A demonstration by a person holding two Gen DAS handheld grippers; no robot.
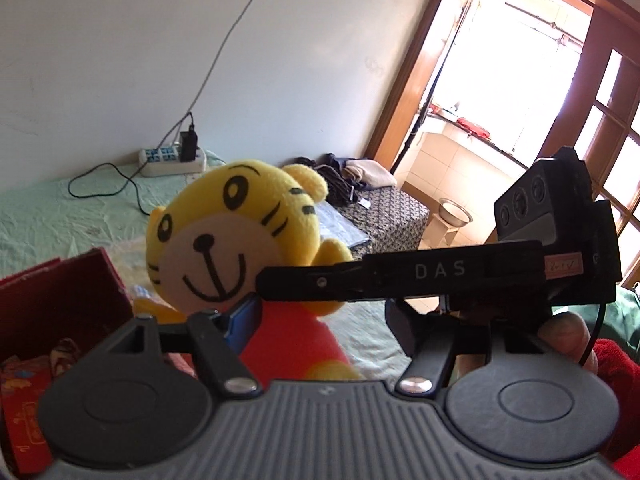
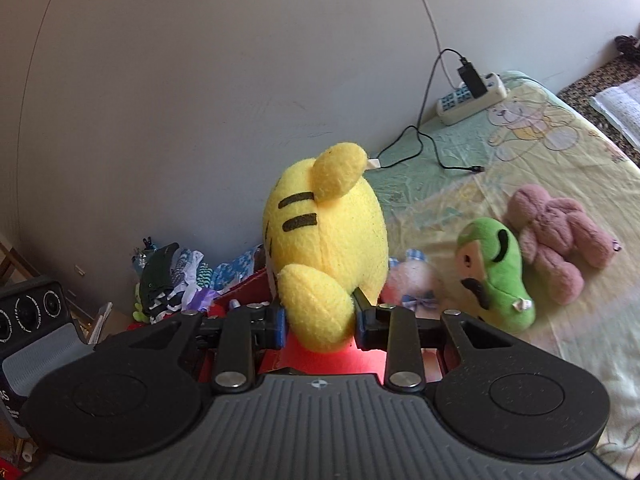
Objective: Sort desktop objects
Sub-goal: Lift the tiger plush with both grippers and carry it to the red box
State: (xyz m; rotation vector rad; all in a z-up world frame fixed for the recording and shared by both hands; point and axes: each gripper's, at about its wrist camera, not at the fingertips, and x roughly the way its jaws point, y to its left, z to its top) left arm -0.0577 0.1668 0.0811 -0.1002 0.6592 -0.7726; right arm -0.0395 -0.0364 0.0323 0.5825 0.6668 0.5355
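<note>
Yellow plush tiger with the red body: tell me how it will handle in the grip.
The yellow plush tiger probably squashes rather than resists: the right gripper pinches its fleecy body. It is likely light for its bulk. Its large head may flop or swing, being far bigger than the pinched part.

It was a home bedroom: a bed under a cartoon-printed sheet, plush toys lying on it, a power strip by the plain wall, folded clothes, and a wooden-framed doorway.

Black tool, ribbed grey body, silver screws, blue pads, "DAS" lettering.
</note>
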